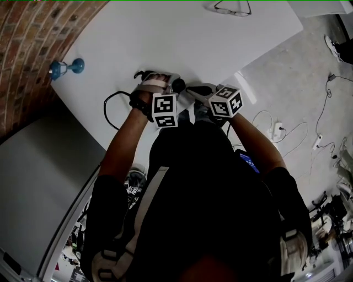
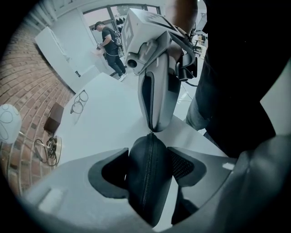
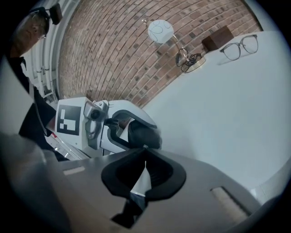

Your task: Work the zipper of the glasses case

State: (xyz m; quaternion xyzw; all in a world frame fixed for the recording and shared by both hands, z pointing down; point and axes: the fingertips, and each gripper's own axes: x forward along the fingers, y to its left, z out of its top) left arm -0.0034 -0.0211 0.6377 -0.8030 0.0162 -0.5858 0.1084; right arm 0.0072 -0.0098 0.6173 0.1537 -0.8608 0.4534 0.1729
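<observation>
Glasses case (image 2: 159, 182) at the near edge of the white tabletop (image 1: 193, 44), dark shell, zipper (image 2: 146, 182) running up its middle, and the teeth in sight look closed. Far left, a round-headed lamp (image 1: 66, 68) stands by the brick wall (image 1: 33, 33), well apart from the action. Next along is the left gripper (image 2: 148, 159), pointing steeply down with both pads clamped on the case's flanks. Just right of it, the right gripper (image 3: 144, 151) comes in low. Its jaws are pinched together at the case's end, nipping the zipper pull (image 2: 151, 132), a tiny metal speck at the tips. Far right and well back on the tabletop lies a pair of glasses (image 1: 233, 8). Anything to read? Only the black-and-white square markers on each gripper's cube (image 1: 165, 110); nothing on the case's shell is clear enough to read. In the head view the two grippers almost swallow the case, and the person's dark torso (image 1: 198, 193) covers the lower frame. The zipper's lower stretch drops out of the left gripper view.
</observation>
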